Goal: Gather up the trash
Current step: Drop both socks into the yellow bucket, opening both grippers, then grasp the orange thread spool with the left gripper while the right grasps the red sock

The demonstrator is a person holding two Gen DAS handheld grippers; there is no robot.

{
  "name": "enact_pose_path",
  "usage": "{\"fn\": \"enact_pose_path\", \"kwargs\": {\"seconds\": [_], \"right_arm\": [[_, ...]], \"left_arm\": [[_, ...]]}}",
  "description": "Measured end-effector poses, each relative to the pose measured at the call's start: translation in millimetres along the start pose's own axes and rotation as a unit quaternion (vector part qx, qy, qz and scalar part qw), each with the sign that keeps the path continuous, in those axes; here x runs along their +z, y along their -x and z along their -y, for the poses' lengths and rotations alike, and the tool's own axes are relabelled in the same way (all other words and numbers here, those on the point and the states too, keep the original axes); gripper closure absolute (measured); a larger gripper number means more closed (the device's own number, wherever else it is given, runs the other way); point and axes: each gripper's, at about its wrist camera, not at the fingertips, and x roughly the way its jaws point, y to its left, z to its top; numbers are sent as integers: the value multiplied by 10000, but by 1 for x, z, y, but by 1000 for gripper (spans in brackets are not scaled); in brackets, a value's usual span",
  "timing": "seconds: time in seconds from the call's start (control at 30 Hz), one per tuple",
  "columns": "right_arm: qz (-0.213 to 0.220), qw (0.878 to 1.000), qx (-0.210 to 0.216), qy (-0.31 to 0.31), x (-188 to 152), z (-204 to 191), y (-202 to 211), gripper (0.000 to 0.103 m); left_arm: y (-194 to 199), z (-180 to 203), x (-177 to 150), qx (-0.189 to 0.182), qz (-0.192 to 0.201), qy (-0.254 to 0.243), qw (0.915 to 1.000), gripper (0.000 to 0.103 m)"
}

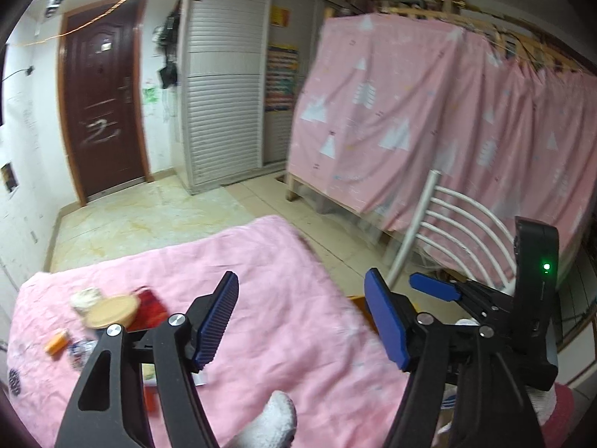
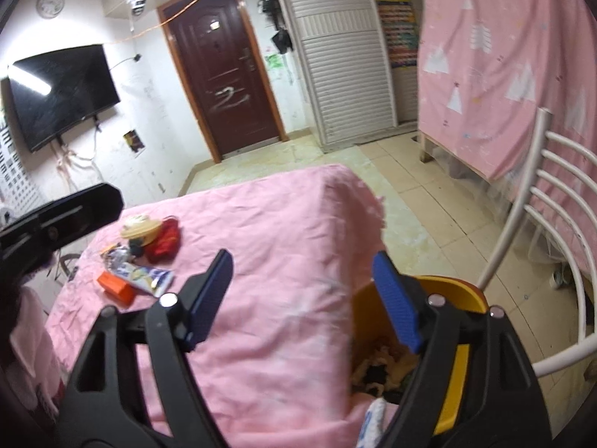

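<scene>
On the pink cloth [image 2: 283, 224], trash [image 2: 143, 257] left of empty right fingers [image 2: 397, 300]

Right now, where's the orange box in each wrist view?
Left wrist: orange box at the far left edge, on the pink cloth, beside the round lid.
Right wrist: orange box lower left, left of the left finger.
Shared landmark: brown door.
</scene>
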Motion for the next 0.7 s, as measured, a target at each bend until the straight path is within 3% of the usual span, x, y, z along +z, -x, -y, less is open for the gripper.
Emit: {"fn": "enact_pose_path", "kwargs": {"seconds": [0.4, 0.7], "right_arm": [[-300, 9966, 379, 670, 7, -95, -38, 18], [-604, 9923, 535, 935, 1, -137, -67, 16]], "left_arm": [[32, -96, -18, 423, 49, 673, 9968, 38], [36, -154, -32, 887, -68, 1024, 9908, 36]]}}
